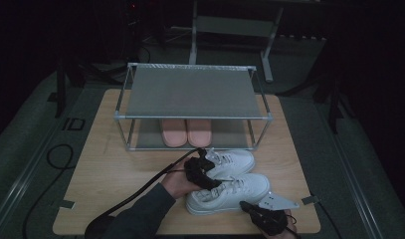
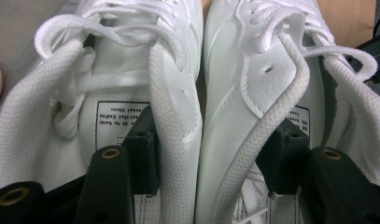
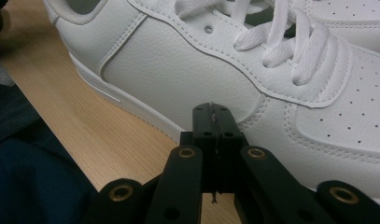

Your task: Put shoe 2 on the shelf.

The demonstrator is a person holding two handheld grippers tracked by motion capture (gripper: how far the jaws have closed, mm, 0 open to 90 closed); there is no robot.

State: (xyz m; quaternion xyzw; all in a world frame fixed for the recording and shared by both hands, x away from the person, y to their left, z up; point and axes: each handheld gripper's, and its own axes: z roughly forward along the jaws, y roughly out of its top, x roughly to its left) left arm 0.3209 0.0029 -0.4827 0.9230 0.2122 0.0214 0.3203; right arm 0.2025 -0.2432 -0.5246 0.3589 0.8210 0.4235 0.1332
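Observation:
Two white lace-up sneakers stand side by side on the wooden table, the near sneaker (image 1: 240, 191) and the far sneaker (image 1: 235, 162). My left gripper (image 1: 202, 172) reaches into their openings from the heel end. In the left gripper view one finger (image 2: 143, 154) is inside the left shoe (image 2: 131, 56) and the other inside the right shoe (image 2: 253, 79), pinching the two inner walls together. My right gripper (image 1: 250, 206) is at the table's front edge, shut with nothing held. Its tips (image 3: 214, 116) sit just in front of the near sneaker's side (image 3: 178, 70).
A two-level metal shoe rack (image 1: 190, 89) stands at the back of the table (image 1: 105, 169), with a pink pair (image 1: 186, 132) on its lower shelf. A black cable trails off the front left. A dark sleeve (image 3: 29, 177) lies left of the right gripper.

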